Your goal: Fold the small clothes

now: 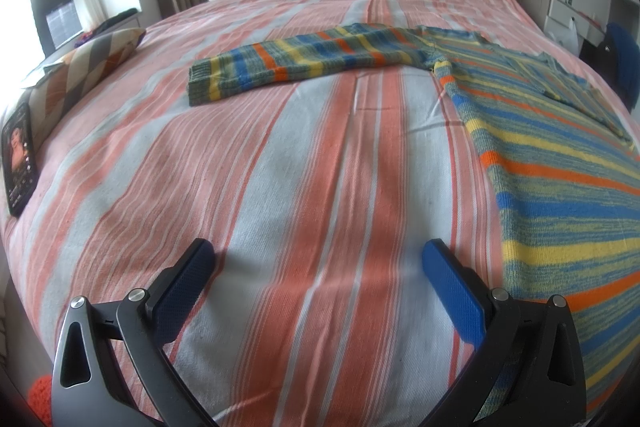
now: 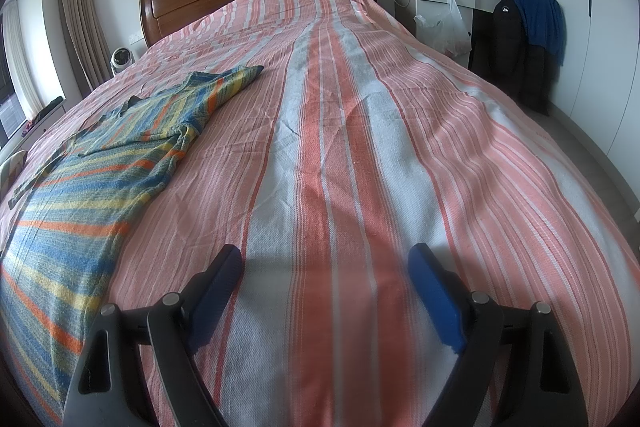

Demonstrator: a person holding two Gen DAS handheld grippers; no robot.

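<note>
No legible writing. Knit striped sweater (image 1: pixel 560 163) flat on woven bedspread (image 1: pixel 320 187); my left gripper (image 1: pixel 318 259) and right gripper (image 2: pixel 324 263) both spread, empty.

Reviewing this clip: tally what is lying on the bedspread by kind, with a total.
Striped knit sweater: 1
Patterned cushion: 1
Phone: 1
Total: 3
Both the left gripper and the right gripper are open and hold nothing.

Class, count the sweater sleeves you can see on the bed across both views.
2. One sleeve stretches out flat toward the pillow side; the other sleeve lies folded over the sweater's body. None seems hidden.
</note>
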